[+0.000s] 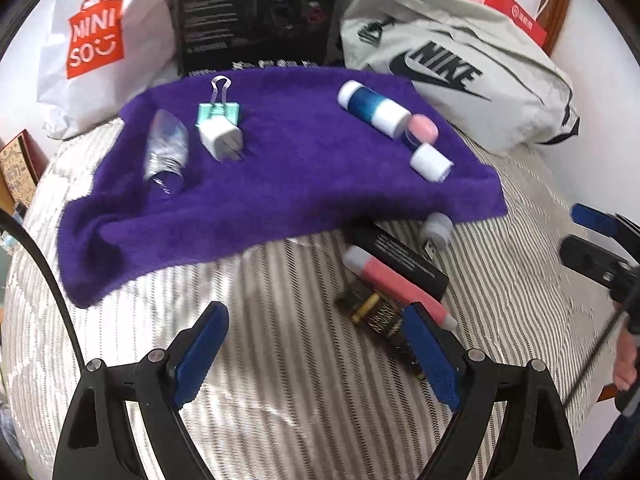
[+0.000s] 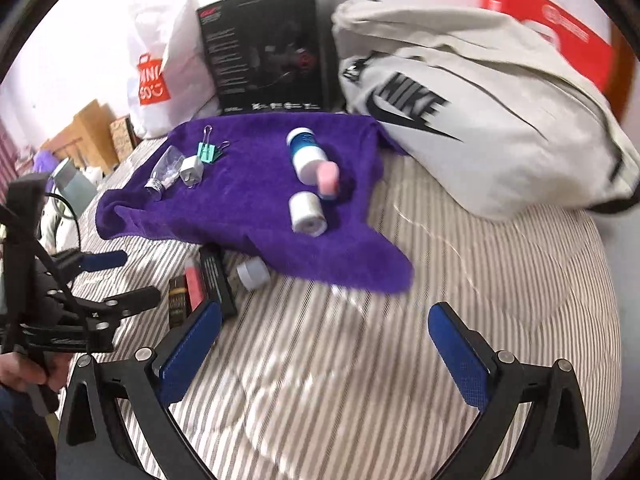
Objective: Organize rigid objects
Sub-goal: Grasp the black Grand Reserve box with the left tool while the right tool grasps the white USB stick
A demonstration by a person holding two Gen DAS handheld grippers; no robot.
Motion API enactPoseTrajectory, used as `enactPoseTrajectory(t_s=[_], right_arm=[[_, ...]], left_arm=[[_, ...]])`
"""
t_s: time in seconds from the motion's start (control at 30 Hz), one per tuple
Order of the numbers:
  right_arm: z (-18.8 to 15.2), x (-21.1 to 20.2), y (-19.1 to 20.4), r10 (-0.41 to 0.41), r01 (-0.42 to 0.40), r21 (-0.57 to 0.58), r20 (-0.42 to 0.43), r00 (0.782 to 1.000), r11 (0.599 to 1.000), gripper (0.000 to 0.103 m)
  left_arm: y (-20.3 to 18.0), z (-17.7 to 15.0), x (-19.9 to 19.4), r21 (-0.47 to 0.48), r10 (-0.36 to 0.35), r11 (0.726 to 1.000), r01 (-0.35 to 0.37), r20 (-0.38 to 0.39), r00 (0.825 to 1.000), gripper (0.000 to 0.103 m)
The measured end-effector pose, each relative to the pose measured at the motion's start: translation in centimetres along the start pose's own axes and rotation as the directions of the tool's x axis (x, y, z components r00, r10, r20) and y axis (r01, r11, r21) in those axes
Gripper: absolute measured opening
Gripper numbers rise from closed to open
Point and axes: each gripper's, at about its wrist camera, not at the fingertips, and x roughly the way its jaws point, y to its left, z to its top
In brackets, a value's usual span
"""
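Striped bedcover point(image 1: 280, 360), purple towel point(image 1: 280, 168) spread across its far part.

On the towel, left wrist view: clear bottle point(image 1: 166, 152) lies flat, long axis running near to far, dark cap toward the camera. White charger plug point(image 1: 220, 138) just right of it, prongs pointing near-right; teal binder clip point(image 1: 218, 110) touching its far end, wire handle pointing away. To the right, blue-and-white tube point(image 1: 374, 108) lies on its side, axis running from far-left to near-right. Pink-capped jar point(image 1: 420, 130) touches its near end; short white cylinder point(image 1: 430, 162) just beside that, same diagonal.

Off the towel, at its near edge: grey USB stick point(image 1: 436, 234), plug pointing near-left. Black box point(image 1: 404, 260), pink and grey stick point(image 1: 396, 290) and dark gold-printed box point(image 1: 378, 314) lie side by side, all on a diagonal from far-left to near-right.

Left gripper point(image 1: 316, 324): fingers spread wide, holding nothing. Its right finger point(image 1: 432, 360) overlaps the near end of the dark box and the pink stick in view; contact cannot be told.

Right gripper point(image 2: 324, 324): fingers spread wide, empty, over bare bedcover. The cluster lies at its left finger point(image 2: 192, 348); towel items well beyond.

Behind: white shopping bag point(image 1: 92, 40), black carton point(image 1: 256, 12), grey Nike bag point(image 1: 460, 72).
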Motion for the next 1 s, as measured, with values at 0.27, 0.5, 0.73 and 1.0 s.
enactPoseTrajectory(t_s=[0.27,0.5,0.73,1.0], right_arm=[[-2.9,-2.5,-1.6,-0.031,0.030,0.086,0.019,0.999,0.996,0.102],[-3.8,-2.9,-2.0,-0.021,0.019,0.116,0.021,1.000,0.993,0.102],[-4.6,-2.8,-1.5,0.007,-0.008,0.100,0.012,1.000,0.995,0.102],[-4.7,-1.5,-1.3,0.051,-0.050,0.114,-0.004,0.999,0.992,0.102]], left_arm=[[-1.9,-0.7,1.6,0.030,0.040,0.999,-0.039,-0.030,0.999,0.090],[-3.6,-0.5,3.0,0.040,0.123,0.992,-0.121,-0.054,0.991,0.097],[-1.4,-1.7,2.2,0.026,0.119,0.993,-0.118,-0.048,0.992,0.103],[-1.7,-2.1,1.9,0.031,0.130,0.991,-0.129,-0.034,0.991,0.103]])
